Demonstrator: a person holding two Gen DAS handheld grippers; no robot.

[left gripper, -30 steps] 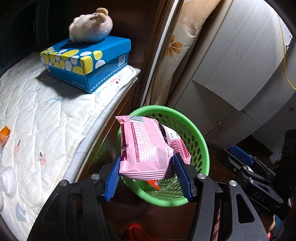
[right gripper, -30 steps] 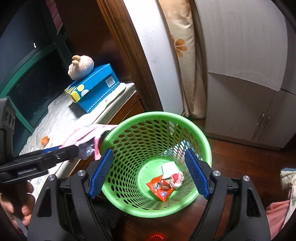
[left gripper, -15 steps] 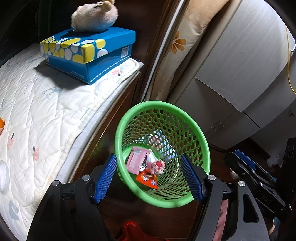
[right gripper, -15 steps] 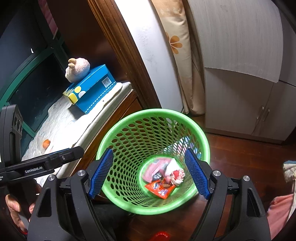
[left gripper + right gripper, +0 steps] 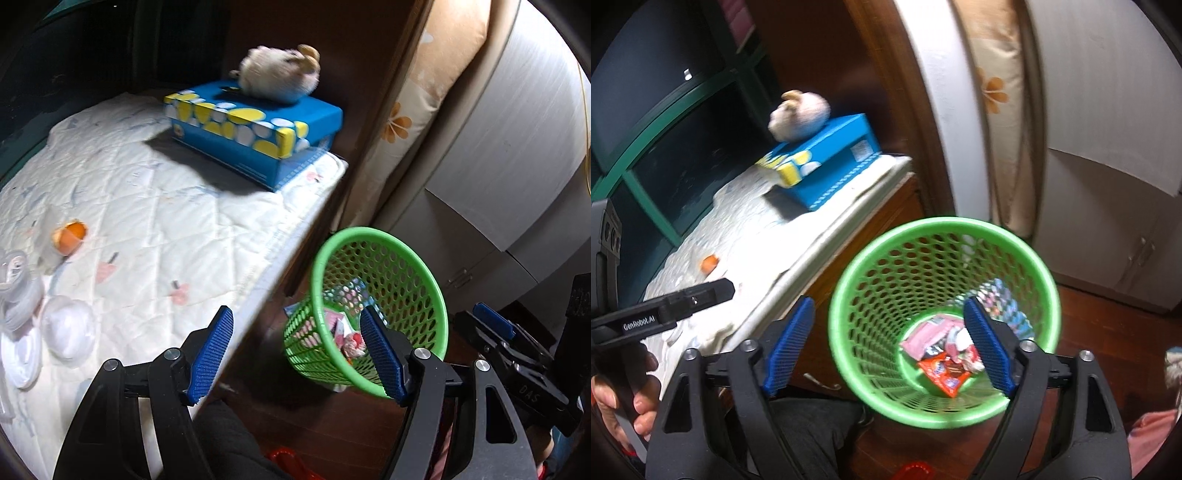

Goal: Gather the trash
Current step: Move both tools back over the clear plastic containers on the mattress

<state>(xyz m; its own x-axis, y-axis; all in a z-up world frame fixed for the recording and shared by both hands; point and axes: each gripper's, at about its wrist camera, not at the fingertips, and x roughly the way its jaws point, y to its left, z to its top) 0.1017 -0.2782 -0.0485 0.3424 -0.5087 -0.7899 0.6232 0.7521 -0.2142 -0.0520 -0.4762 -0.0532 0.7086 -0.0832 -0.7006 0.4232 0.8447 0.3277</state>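
A green mesh basket (image 5: 406, 254) stands on the wooden floor beside the bed; it also shows in the right wrist view (image 5: 1045, 280). A pink wrapper (image 5: 923, 338), an orange-red wrapper (image 5: 943, 374) and other scraps lie at its bottom. My left gripper (image 5: 297, 356) is open and empty, over the bed's edge, left of the basket. My right gripper (image 5: 886, 349) is open and empty above the basket's left rim. On the white quilt (image 5: 147, 206) lie an orange piece (image 5: 68, 236) and clear plastic cups and lids (image 5: 66, 328).
A blue spotted tissue box (image 5: 258, 136) with a plush toy (image 5: 280, 74) on it sits at the bed's far end. A dark wooden post, a flowered curtain (image 5: 417, 110) and pale cabinet doors (image 5: 1108, 206) stand behind the basket.
The left gripper opened and let the pink wrapper fall into the basket, then swung left toward the bed. The right gripper stayed open near the basket.
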